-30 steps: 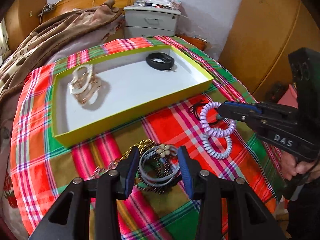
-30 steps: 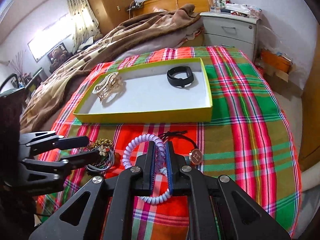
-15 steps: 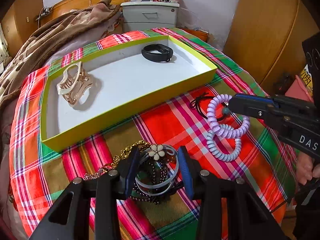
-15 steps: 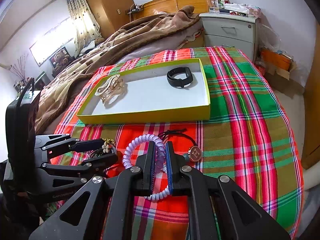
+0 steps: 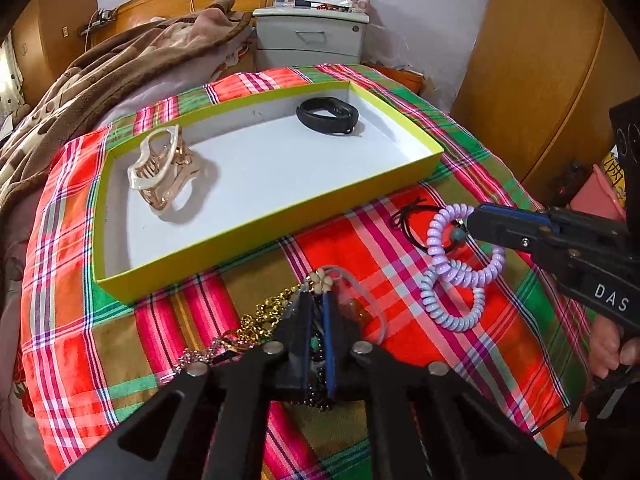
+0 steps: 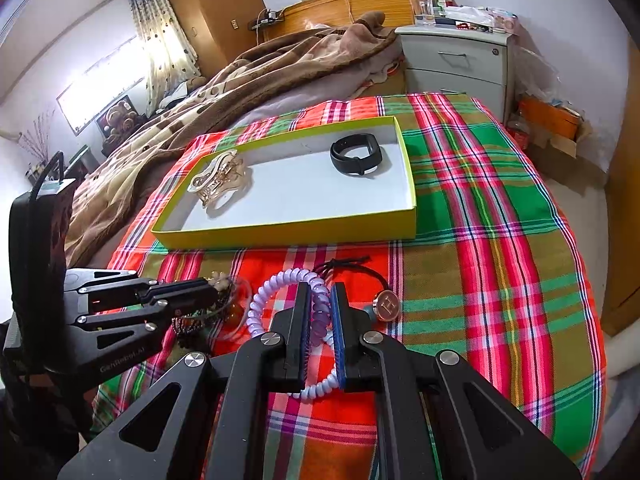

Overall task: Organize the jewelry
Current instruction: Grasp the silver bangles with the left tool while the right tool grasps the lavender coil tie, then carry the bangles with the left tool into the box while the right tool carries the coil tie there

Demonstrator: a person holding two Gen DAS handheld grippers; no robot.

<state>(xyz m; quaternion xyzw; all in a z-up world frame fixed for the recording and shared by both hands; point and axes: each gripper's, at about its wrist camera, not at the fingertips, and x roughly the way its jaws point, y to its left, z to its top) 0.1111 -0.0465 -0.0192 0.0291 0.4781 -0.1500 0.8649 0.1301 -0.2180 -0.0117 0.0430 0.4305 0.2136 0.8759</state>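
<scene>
My left gripper is low over the plaid cloth, its jaws closing tight on a bundle of bracelets with a cream flower charm, pads pressing on it. A gold chain lies tangled beside the bundle. My right gripper is shut on a purple coil hair tie, which trails onto the cloth. A black cord bracelet with a round charm lies just right of it. Beyond sits the yellow-green box, holding a gold hair claw and a black band.
The round table's plaid cloth drops away at the right edge. A bed with a brown blanket lies behind on the left, a white nightstand behind the box, and a wooden wardrobe to the right.
The left jaws, wide apart around the bracelet bundle before, have closed onto it. The right gripper has stayed shut on the purple coil and has not moved.
</scene>
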